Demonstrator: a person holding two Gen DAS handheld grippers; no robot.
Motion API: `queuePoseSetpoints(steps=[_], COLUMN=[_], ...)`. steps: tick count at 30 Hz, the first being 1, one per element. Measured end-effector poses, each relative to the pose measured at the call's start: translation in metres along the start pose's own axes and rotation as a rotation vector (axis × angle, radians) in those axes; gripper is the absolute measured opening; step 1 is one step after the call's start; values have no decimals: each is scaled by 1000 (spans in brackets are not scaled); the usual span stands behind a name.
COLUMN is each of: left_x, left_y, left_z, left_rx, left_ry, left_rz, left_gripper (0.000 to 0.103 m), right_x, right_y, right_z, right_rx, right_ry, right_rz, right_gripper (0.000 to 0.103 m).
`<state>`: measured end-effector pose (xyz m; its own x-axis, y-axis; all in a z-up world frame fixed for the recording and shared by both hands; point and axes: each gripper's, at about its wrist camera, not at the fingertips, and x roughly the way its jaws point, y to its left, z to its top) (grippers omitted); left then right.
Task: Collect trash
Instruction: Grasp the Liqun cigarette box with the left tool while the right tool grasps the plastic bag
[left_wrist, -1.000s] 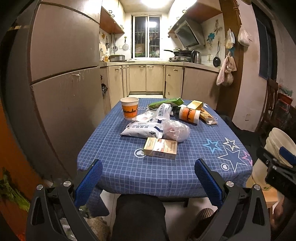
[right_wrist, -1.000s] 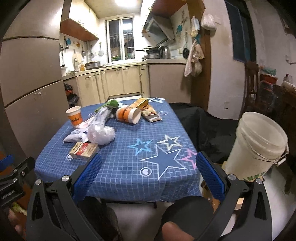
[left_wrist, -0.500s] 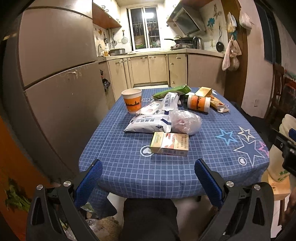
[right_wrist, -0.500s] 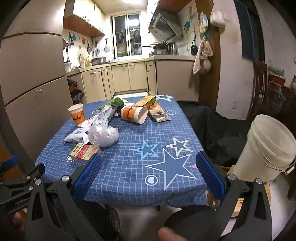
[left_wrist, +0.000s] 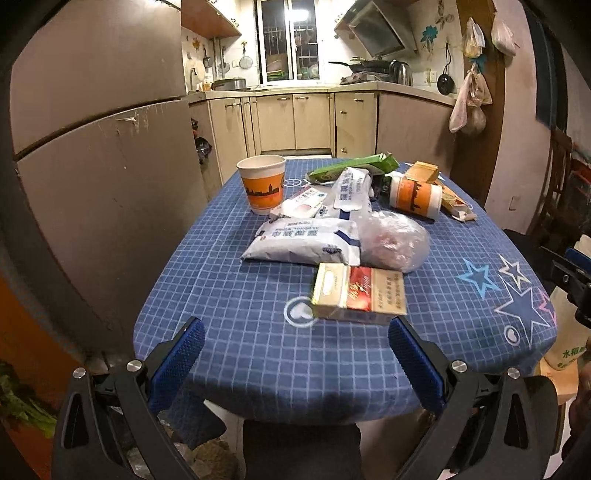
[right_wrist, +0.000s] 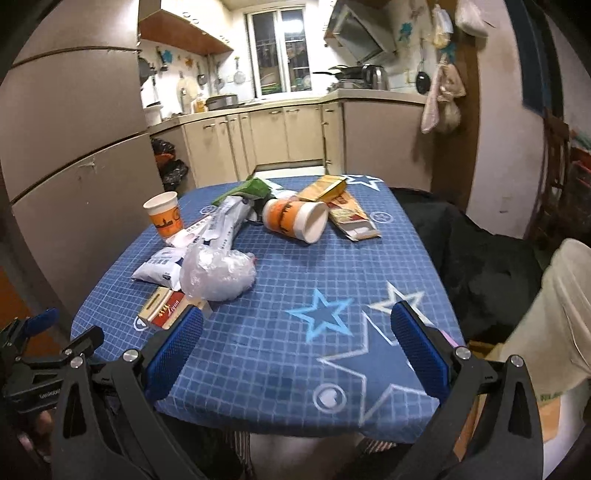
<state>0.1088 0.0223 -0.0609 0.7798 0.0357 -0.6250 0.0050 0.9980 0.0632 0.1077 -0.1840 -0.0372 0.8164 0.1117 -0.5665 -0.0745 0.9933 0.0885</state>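
Hovering over the near edge of the table (left_wrist: 240, 295), the left gripper (left_wrist: 295, 354) has its blue-padded fingers (left_wrist: 177, 354) spread wide and holds nothing. Just beyond its fingertips lies a red and gold carton (left_wrist: 360, 293), flat on the blue checked cloth. Behind the carton, touching it, sit a white pouch (left_wrist: 303, 240) and a crumpled clear plastic bag (left_wrist: 393, 242). Farther back stand an upright orange paper cup (left_wrist: 262, 182), a tipped orange cup (left_wrist: 415, 195) lying on its side, a green wrapper (left_wrist: 351, 168) and a yellow box (left_wrist: 426, 171).

The right gripper (right_wrist: 297, 341) is likewise spread and empty, hanging over the star-printed near corner of the table (right_wrist: 332, 258). Its left finger (right_wrist: 173, 350) is just beside the carton (right_wrist: 164, 310), with the plastic bag (right_wrist: 218, 273) right behind that. To the right of the table stands a pale bucket (right_wrist: 554, 314), partly cut off by the frame edge.
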Motion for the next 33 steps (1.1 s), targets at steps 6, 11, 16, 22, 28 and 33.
queuePoseSetpoints(steps=[6,11,16,22,28,33], left_x=[18,34,47,53,54,55], left_y=[10,16,26,37,41,50], left_z=[13,22,25,27,26,21], left_rx=[-6,14,27,7,3,-15], left_ry=[2,0,7,7,-2,7], left_rz=[-9,16,41,52,55,65], left_gripper=[100,100,100,100,100,100], right_x=[30,59,79,89,91,105], right_y=[12,27,42,56,65,75], right_z=[19,28,34,38,39,37], right_rx=[-48,-86,-111,-138,-158,-196], right_ry=[18,51,76,79,85,129], right_rz=[65,103,135,148,144,132], right_gripper=[98,98,98,98,98,95])
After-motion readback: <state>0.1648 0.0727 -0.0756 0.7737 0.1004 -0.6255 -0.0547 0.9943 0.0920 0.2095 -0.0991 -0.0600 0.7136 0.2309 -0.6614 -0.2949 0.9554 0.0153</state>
